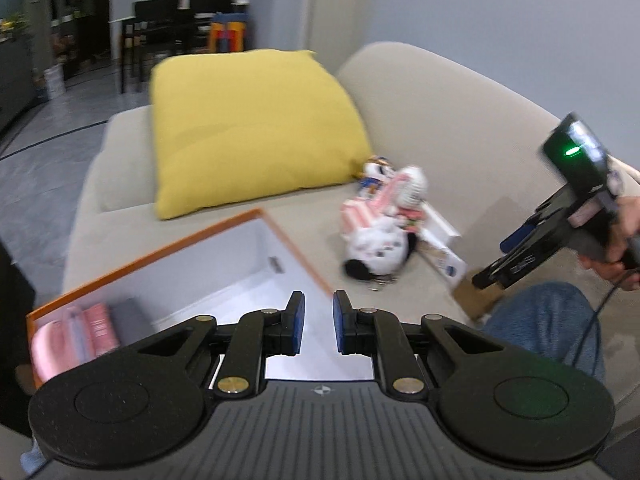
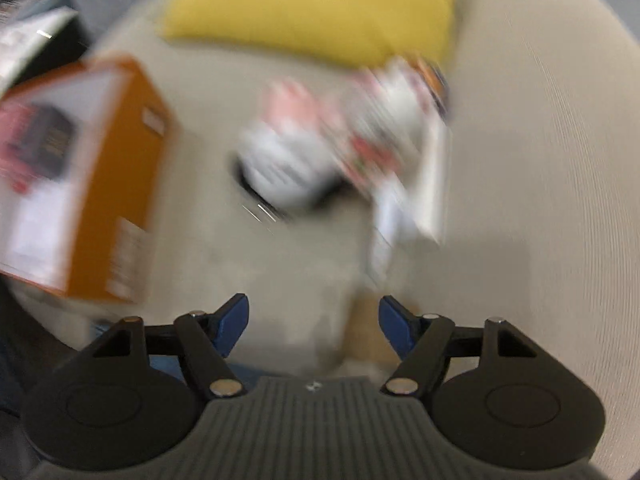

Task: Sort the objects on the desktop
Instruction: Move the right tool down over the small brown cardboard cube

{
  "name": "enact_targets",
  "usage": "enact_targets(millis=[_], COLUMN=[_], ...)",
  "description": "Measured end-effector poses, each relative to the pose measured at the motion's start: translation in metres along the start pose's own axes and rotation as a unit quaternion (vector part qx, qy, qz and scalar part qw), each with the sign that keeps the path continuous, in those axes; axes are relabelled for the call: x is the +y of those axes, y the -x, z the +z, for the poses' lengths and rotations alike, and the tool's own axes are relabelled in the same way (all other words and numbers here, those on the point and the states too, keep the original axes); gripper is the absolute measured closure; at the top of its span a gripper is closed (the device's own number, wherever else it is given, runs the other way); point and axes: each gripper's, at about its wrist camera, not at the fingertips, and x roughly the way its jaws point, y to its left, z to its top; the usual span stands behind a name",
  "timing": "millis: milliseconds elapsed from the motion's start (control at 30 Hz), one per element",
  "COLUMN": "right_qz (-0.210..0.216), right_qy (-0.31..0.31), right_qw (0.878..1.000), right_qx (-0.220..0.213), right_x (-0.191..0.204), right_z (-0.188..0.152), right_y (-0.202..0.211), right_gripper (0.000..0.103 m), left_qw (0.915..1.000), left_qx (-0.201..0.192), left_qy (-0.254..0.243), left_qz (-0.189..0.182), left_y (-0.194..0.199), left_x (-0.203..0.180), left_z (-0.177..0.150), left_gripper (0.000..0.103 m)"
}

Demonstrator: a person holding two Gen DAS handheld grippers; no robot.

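Both grippers up over the sofa, nothing in either one!

Left gripper [image 1: 319,324] hangs above the orange box [image 1: 280,232], its blue pads drawn close with only a slim gap and nothing between them. Right gripper [image 2: 314,326] is spread wide, empty, above the seat. The toy pile [image 1: 380,224] lies on the sofa [image 1: 460,120], just right of the box, in front of the yellow cushion [image 1: 248,128]. Pink items [image 1: 72,336] are in the box's near corner. The right view is badly blurred.

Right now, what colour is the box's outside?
Orange, with a white inside; the box shows its outer wall best in the right wrist view.
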Motion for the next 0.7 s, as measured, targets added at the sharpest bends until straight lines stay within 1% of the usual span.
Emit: enact_targets(millis=[67,133,200,267,433,567,633,700], right_qz=[-0.014,-0.028,-0.024,-0.005,-0.011,-0.016,-0.024,-0.019], right_qy=[-0.003,-0.008,-0.021,-0.035,-0.015,-0.037,-0.042,-0.049], right_qw=[0.999,0.998,0.996,0.991,0.981,0.978,0.980,0.983], right_qx=[0.031,0.055,0.085,0.126,0.191,0.202,0.191,0.177], right_x=[-0.013,-0.022,-0.028,-0.034,-0.021,-0.024,-0.022,-0.025], right_z=[-0.004,-0.002,0.001,0.002,0.004,0.011,0.014,0.016], right_y=[-0.020,-0.038,-0.054,-0.070,-0.101,-0.108,-0.109,-0.107], right_gripper=[0.024,0.023,0.023,0.023,0.023,0.020,0.020,0.020], left_qw=[0.9999,0.9998,0.9997,0.9997,0.9997,0.9997,0.9997,0.9997], left_qx=[0.006,0.011,0.015,0.016,0.021,0.025,0.025,0.025], left_qy=[-0.008,-0.015,-0.017,-0.018,-0.007,0.000,0.000,-0.001], left_qz=[-0.005,-0.008,-0.007,-0.004,0.005,0.002,-0.002,-0.005], left_y=[-0.006,-0.009,-0.012,-0.013,-0.015,-0.019,-0.020,-0.020], left_x=[-0.011,-0.022,-0.026,-0.027,-0.024,-0.023,-0.024,-0.024], left_z=[0.002,0.002,0.004,0.006,0.007,0.007,0.006,0.005], left_gripper=[0.087,0.087,0.087,0.087,0.087,0.087,0.087,0.087])
